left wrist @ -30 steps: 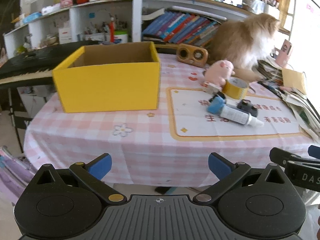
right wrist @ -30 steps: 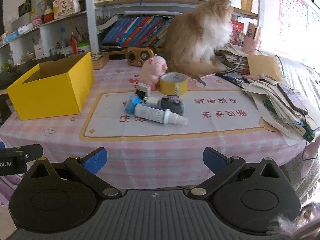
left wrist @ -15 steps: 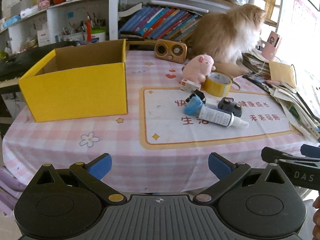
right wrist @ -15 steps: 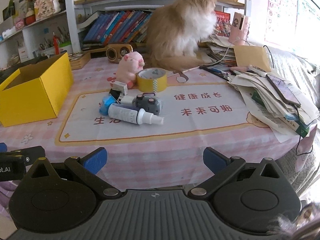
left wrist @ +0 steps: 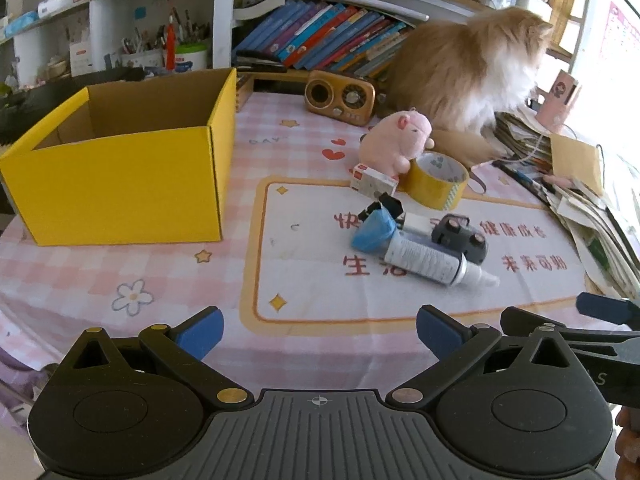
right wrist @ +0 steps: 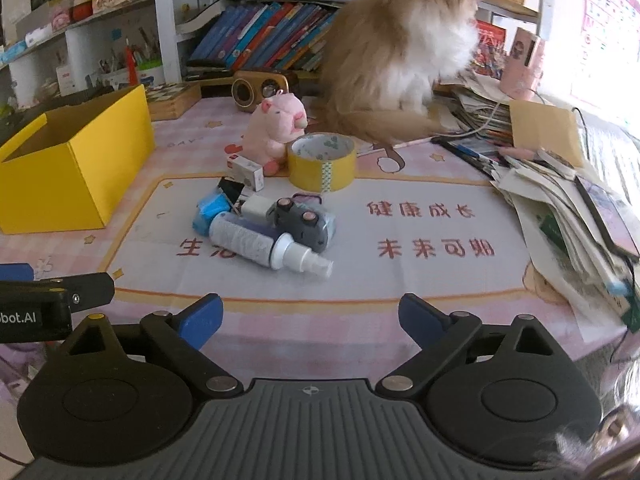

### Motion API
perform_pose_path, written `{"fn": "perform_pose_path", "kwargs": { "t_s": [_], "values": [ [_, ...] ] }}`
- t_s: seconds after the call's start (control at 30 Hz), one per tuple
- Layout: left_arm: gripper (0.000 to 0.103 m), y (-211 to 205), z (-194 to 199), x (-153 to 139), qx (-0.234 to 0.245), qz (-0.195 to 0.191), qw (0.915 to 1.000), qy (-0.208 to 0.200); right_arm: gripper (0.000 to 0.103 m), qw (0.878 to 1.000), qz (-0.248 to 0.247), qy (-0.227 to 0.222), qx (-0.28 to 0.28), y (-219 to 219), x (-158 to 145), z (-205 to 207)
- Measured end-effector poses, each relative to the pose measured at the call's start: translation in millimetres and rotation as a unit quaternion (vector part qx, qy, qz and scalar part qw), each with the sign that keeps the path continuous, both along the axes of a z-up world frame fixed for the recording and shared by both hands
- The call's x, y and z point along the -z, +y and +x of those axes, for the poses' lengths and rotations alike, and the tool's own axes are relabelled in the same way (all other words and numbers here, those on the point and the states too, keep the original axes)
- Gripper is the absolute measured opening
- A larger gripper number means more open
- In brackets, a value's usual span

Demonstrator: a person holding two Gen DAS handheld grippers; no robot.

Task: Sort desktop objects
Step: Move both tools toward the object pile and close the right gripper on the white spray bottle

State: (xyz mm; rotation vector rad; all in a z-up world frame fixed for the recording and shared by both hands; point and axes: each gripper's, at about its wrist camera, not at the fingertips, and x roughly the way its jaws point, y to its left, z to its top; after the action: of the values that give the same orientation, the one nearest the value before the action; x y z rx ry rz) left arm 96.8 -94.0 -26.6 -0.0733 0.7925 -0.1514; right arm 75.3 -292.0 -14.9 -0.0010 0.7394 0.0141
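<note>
Round table under a pink checked cloth [left wrist: 132,268] with a printed cream mat; one fluffy ginger-and-white cat [right wrist: 396,52] sits at the far edge, not for sorting. One open yellow cardboard box [left wrist: 120,188], stiff and light, stands on the left and shows no contents from here. One pink plush pig [right wrist: 276,128]: soft, light, best pinched across the body. Touching it, one roll of yellow packing tape [right wrist: 322,162], upright on its edge face: rigid ring, take through the wall. One white spray bottle [right wrist: 268,246] lies on its side at the front of the pile: smooth, likely to roll, grip mid-barrel. Against it, one dark grey toy car [right wrist: 302,222], hard, wheels up; one blue wrapped packet [right wrist: 212,210], squashy; one small white carton [right wrist: 246,170]; black clip-like pieces behind, count unclear. Left gripper [left wrist: 318,330] spread wide, nothing between the jaws. Right gripper [right wrist: 310,322] also spread and empty, its jaws having just been closing slightly. Both sit at the near table edge, well short of the pile.
</note>
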Motion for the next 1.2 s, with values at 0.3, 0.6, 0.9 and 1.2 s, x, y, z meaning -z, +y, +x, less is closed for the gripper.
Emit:
{"fn": "perform_pose_path", "kwargs": {
  "t_s": [0.3, 0.6, 0.9, 1.2],
  "values": [
    [0.102, -12.6, 21.3, 1.1, -0.027, -0.024, 0.9994, 0.004, 0.059, 0.997, 0.002, 0.013, -0.076, -10.1, 3.9, 42.1],
    [0.102, -15.5, 31.4, 1.7, -0.067, -0.011, 0.9976, 0.013, 0.052, 0.989, 0.013, 0.028, -0.147, -6.7, 14.2, 72.0],
    [0.102, -20.3, 45.4, 2.7, -0.086, 0.002, 0.9961, 0.020, 0.051, 0.977, 0.007, 0.047, -0.209, 2.5, 25.8, 97.8],
    [0.097, -16.0, 52.7, 0.0, -0.103, 0.006, 0.9945, 0.021, 0.050, 0.949, -0.047, 0.050, -0.308, 22.9, 46.5, 124.0]
  ]
}}
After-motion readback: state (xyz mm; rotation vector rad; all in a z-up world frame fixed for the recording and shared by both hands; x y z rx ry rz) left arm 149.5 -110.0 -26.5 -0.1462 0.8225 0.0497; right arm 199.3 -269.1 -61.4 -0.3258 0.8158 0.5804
